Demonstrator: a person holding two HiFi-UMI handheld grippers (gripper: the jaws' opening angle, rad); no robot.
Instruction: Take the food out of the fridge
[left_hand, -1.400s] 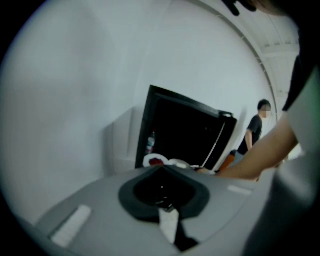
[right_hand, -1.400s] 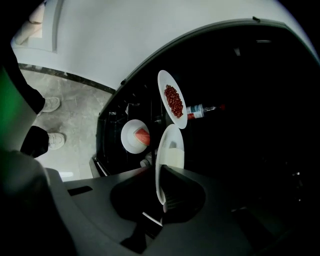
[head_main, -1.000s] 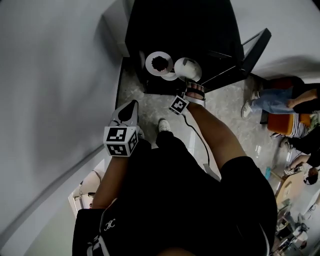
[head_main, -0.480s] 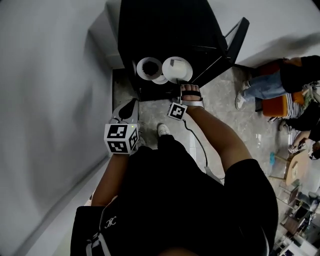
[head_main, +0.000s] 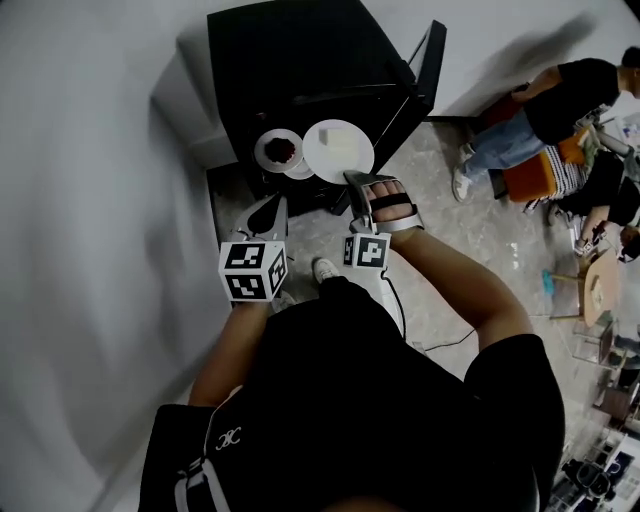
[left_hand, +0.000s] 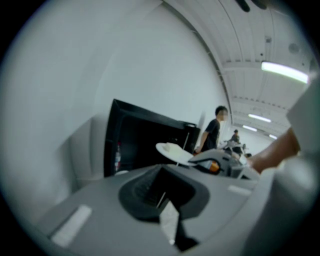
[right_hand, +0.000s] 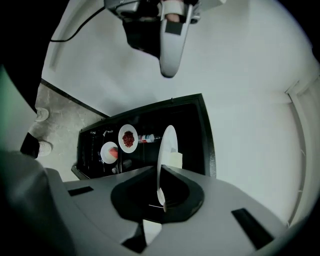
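Note:
A white plate (head_main: 338, 150) with a pale block of food (right_hand: 175, 160) hangs in front of the open black fridge (head_main: 300, 60). My right gripper (head_main: 354, 180) is shut on the plate's near rim; in the right gripper view the plate (right_hand: 167, 145) stands edge-on between the jaws of that gripper (right_hand: 161, 195). A second plate with dark red food (head_main: 280, 150) stays on a fridge shelf. My left gripper (head_main: 272, 208) hovers left of the held plate, jaws together and empty. In the left gripper view, the plate (left_hand: 172, 150) sits beyond those jaws (left_hand: 161, 197).
The fridge door (head_main: 430, 60) stands open to the right. Inside are another small plate with something red (right_hand: 109, 152) and a bottle (right_hand: 147, 138). A white wall (head_main: 90, 200) runs along the left. People stand and sit at the right (head_main: 560, 100). My shoe (head_main: 325, 270) is on the stone floor.
My right gripper has lifted the plate with pale food up and away from the fridge shelf, toward me. The left gripper has risen a little. The plate with red food stays put.

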